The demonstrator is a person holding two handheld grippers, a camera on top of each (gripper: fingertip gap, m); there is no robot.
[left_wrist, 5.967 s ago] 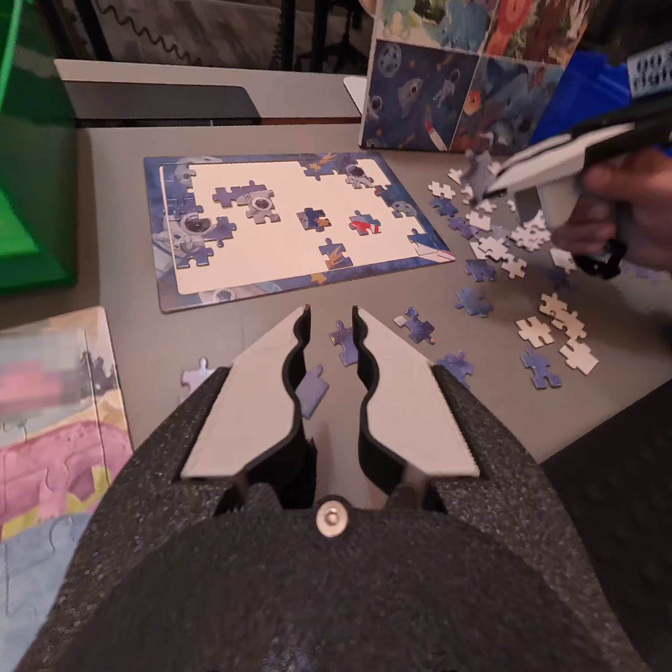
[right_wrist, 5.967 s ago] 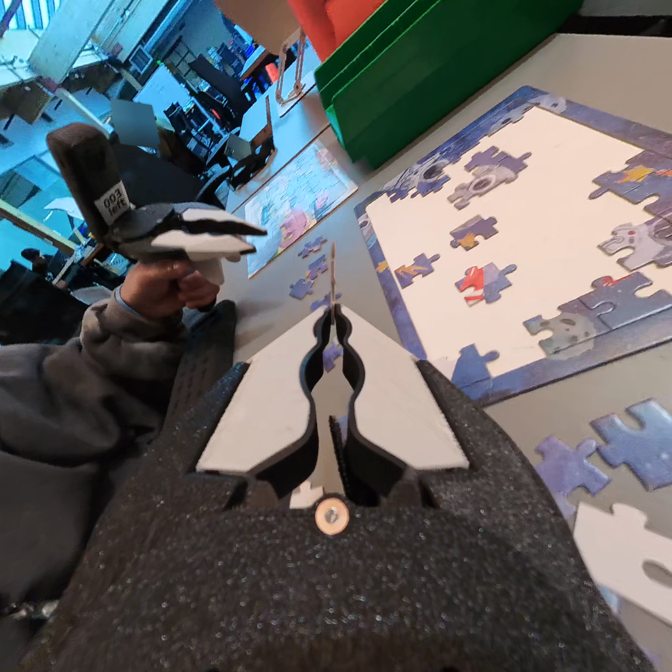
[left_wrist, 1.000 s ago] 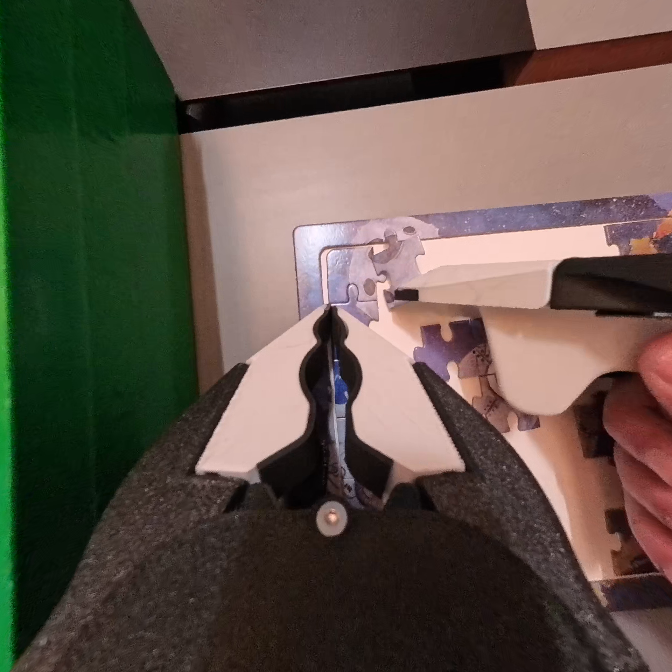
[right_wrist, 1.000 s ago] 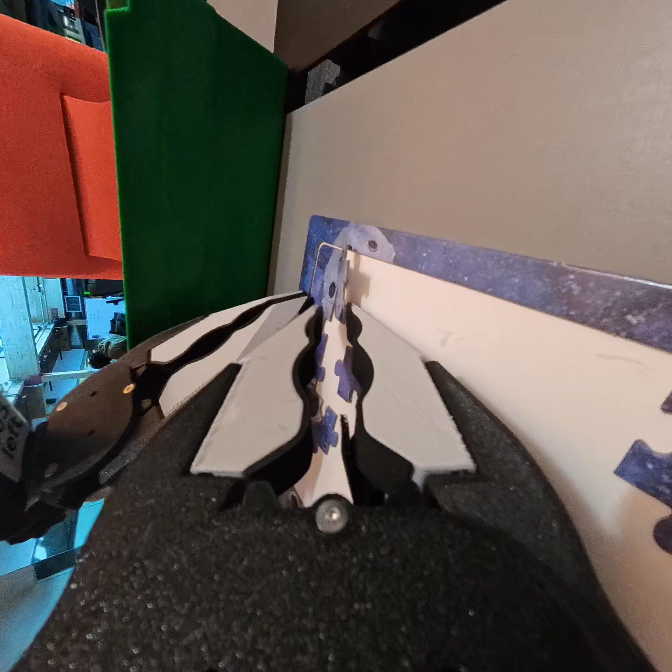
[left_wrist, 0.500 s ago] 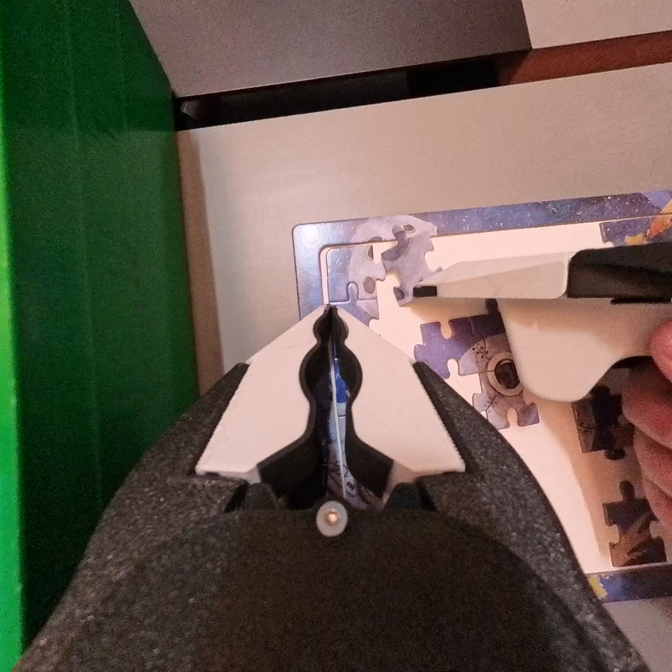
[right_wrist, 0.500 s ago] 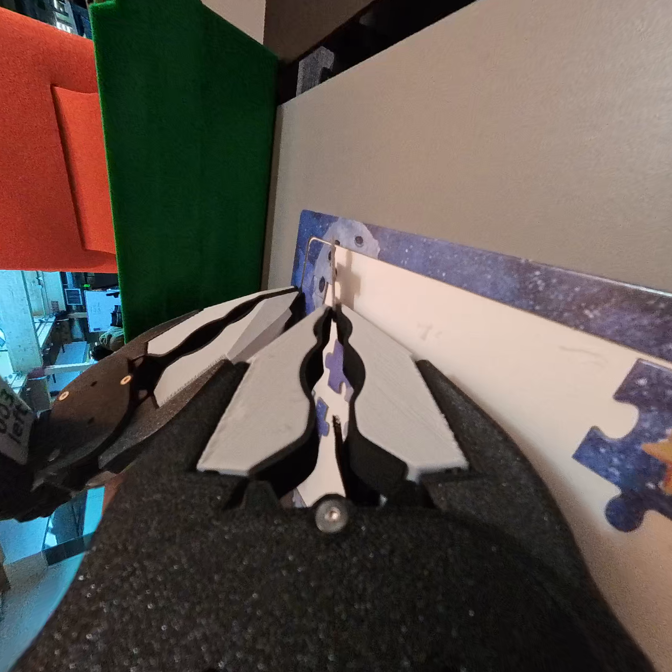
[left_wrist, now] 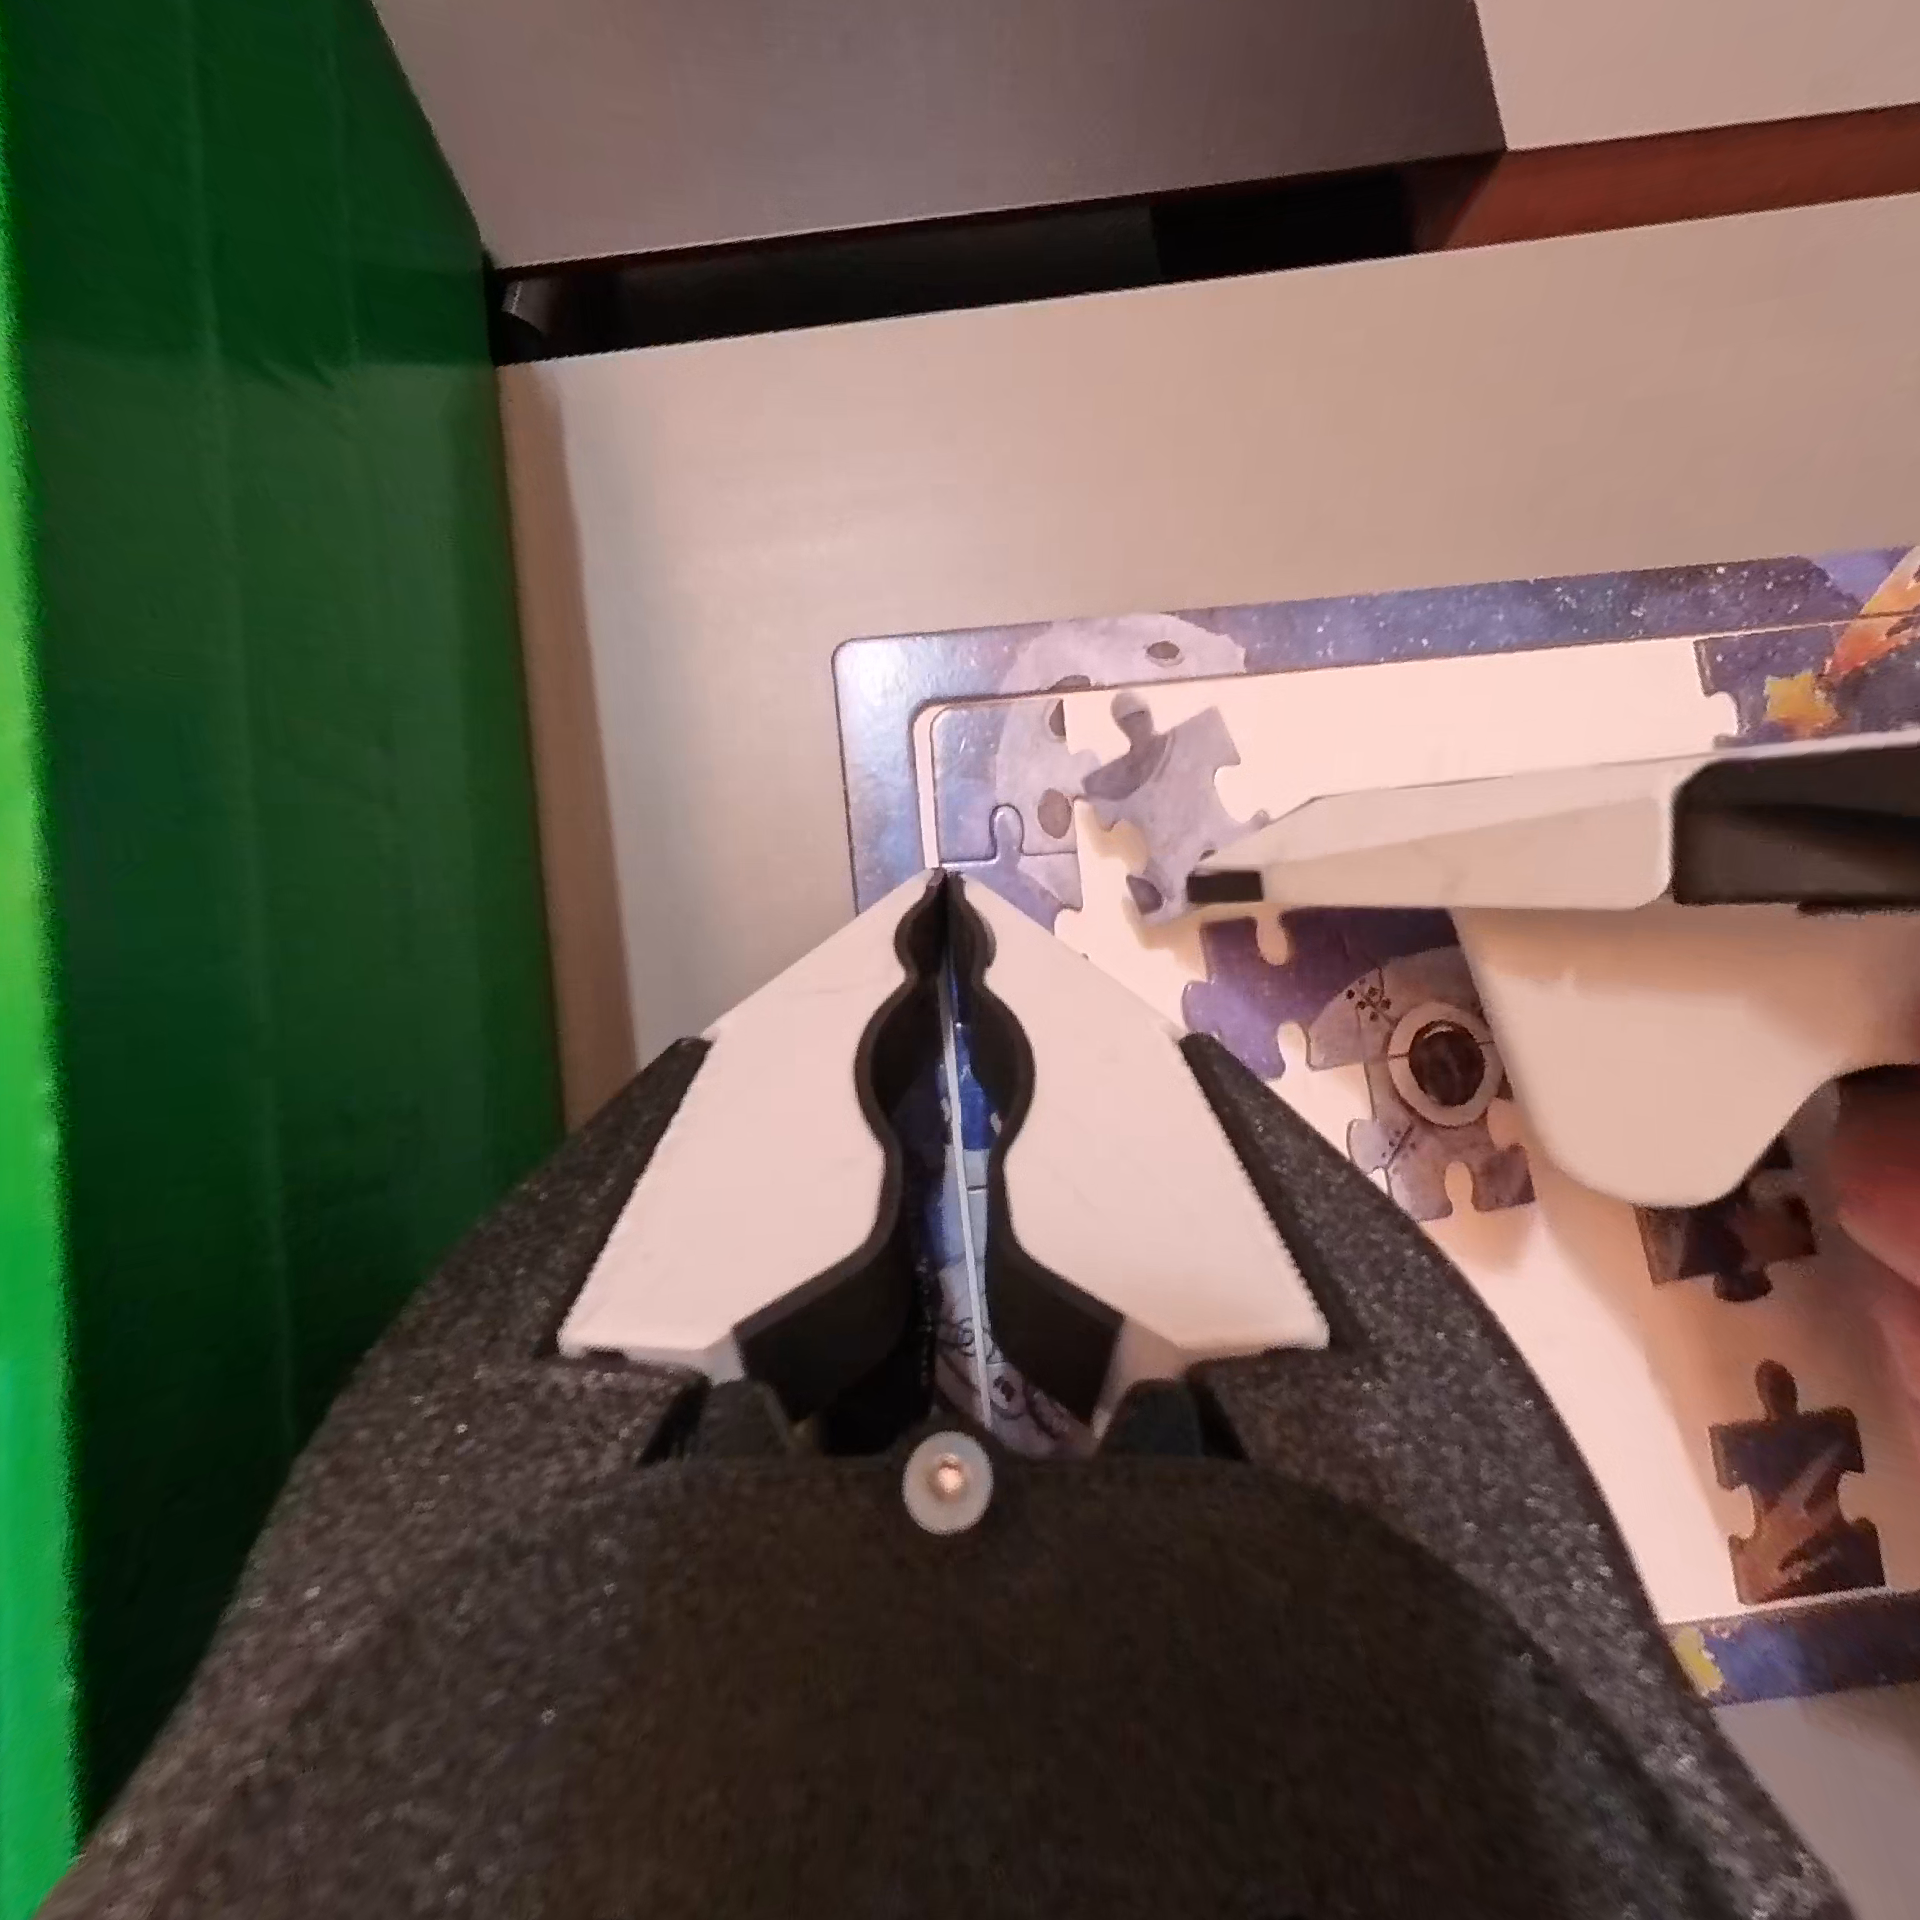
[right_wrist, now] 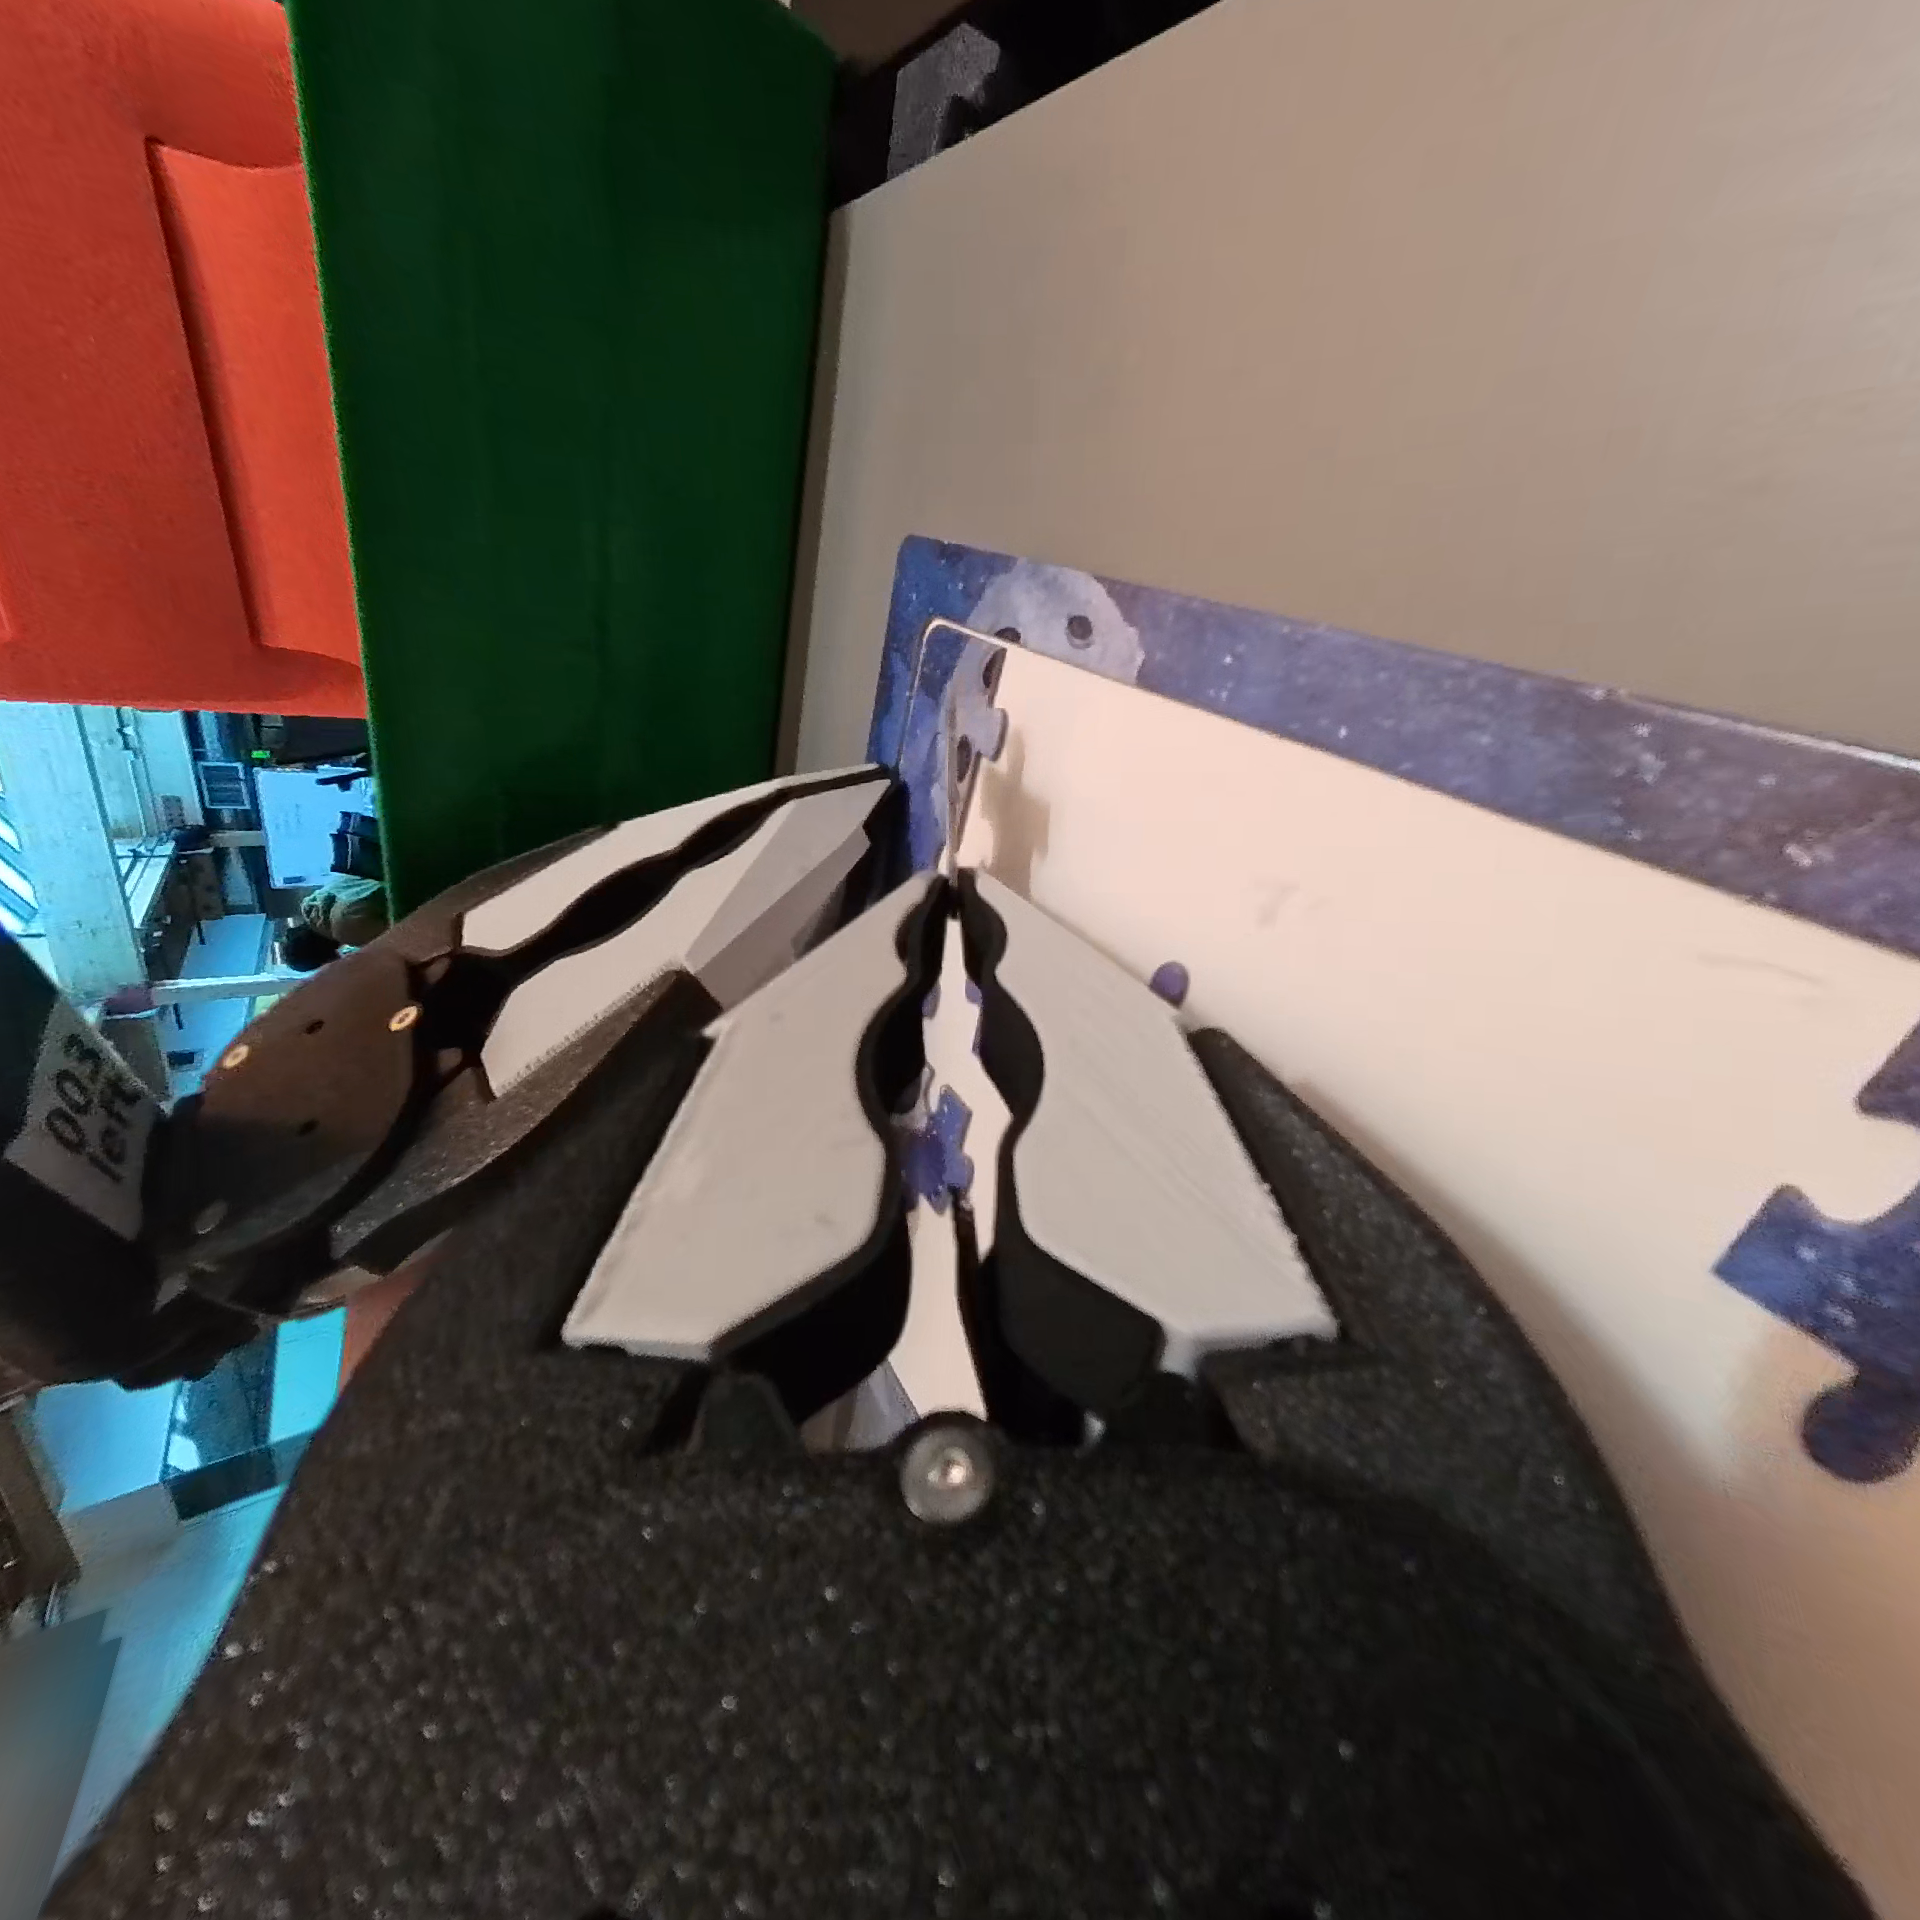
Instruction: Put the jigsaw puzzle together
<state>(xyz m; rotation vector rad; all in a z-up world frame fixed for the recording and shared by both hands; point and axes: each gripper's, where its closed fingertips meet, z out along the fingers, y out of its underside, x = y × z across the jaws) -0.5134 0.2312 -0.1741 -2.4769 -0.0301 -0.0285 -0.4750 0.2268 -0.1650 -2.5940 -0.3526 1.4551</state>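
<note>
Sliding rightward since half a second ago, the right tongs (left_wrist: 1226, 888), clamped on a pale moon-patterned cardboard jigsaw piece (left_wrist: 1164, 800), are dragging it off the corner, probably to re-seat its tabs. Left tongs (left_wrist: 943, 883), pinched together on a blue piece (left_wrist: 961, 1143) standing on edge, are waiting at the blue-bordered puzzle tray (left_wrist: 883, 748) on the grey tabletop (left_wrist: 1039, 468).

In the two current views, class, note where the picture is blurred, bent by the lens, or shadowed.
Left wrist view: the hand at the right edge is soft, the green bin smeared; the right gripper shades the puzzle tray below it. Right wrist view: wide-angle bending curves the tray's blue border, and a loose puzzle piece at the right edge is blurred.
</note>
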